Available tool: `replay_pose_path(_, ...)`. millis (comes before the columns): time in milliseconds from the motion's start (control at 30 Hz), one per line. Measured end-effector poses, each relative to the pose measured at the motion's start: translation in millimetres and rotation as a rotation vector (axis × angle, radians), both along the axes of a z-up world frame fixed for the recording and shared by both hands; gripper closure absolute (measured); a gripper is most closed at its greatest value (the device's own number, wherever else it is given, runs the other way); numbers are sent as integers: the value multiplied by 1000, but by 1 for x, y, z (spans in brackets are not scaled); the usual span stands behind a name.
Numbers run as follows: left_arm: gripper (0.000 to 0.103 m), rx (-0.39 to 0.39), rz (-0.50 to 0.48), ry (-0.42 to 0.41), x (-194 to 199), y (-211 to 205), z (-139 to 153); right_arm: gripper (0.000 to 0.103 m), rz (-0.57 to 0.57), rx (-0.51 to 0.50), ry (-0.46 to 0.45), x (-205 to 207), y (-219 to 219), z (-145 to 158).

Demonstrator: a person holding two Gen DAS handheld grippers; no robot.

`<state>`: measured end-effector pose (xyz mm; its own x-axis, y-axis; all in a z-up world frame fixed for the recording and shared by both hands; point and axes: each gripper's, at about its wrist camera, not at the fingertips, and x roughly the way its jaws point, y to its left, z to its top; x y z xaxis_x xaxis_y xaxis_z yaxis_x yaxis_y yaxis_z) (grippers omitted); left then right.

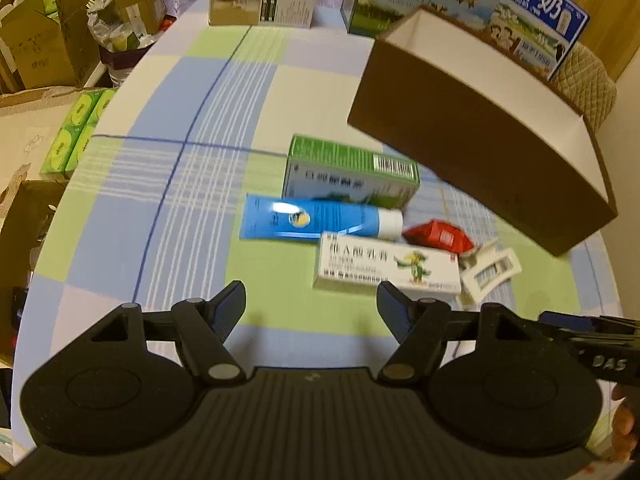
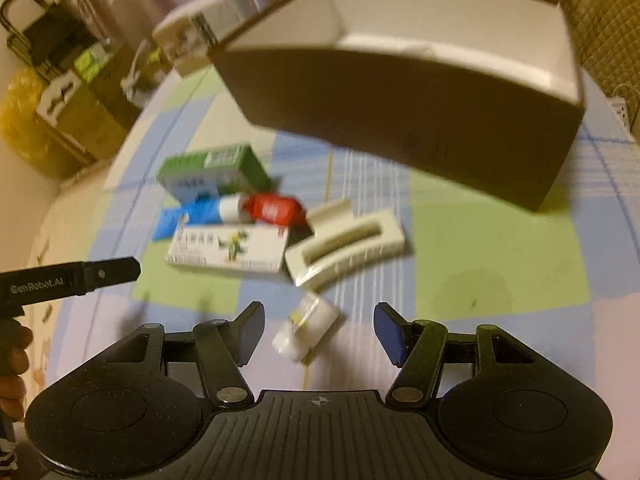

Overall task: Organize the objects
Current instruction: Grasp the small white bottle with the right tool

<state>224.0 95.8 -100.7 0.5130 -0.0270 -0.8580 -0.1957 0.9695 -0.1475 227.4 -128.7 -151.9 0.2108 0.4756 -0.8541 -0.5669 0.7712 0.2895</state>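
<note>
Left wrist view: the left gripper (image 1: 312, 300) has its jaws wide open, holding nothing. The blue tube (image 1: 316, 218) lies mid-frame on the table (image 1: 180, 200) — the brown box (image 1: 472, 152) is upper right.

Right wrist view: the right gripper (image 2: 319, 330) is wide open and empty too — the small white roll (image 2: 306, 326) sits between its jaws. Close gently around its middle.

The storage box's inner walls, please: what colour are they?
White, inside the brown cardboard storage box; the right wrist view shows it best.

A checked tablecloth (image 1: 168, 168) covers the table, with stacked cardboard boxes (image 1: 44, 40) and a quilted chair (image 1: 592, 84) behind
</note>
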Motion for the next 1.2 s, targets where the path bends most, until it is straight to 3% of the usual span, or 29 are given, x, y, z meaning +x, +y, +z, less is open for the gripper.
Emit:
replay_pose_path(333, 35, -21, -25, 12, 3, -13, -11, 46, 1, 0, 53, -1, 13, -23)
replay_pose_path(367, 35, -22, -28, 12, 4, -15, -11, 49, 6, -3, 46, -2, 15, -24)
replay_pose_path(467, 35, -19, -43, 4, 9, -18, -13, 75, 17, -15, 37, -1, 22, -30)
replay_pose_path(500, 35, -19, -43, 2, 12, -19, -14, 79, 20, -16, 42, -1, 21, -31)
replay_pose_path(700, 36, -20, -60, -25, 30, -17, -20, 79, -4, -46, 10, 5, 11, -29)
replay_pose_path(900, 36, -71, -194, -70, 51, -17, -31, 79, -92, -62, 14, 25, -11, -27)
replay_pose_path(1200, 35, -42, -338, -39, 80, -24, -48, 79, -113, -53, 24, 30, -21, -25)
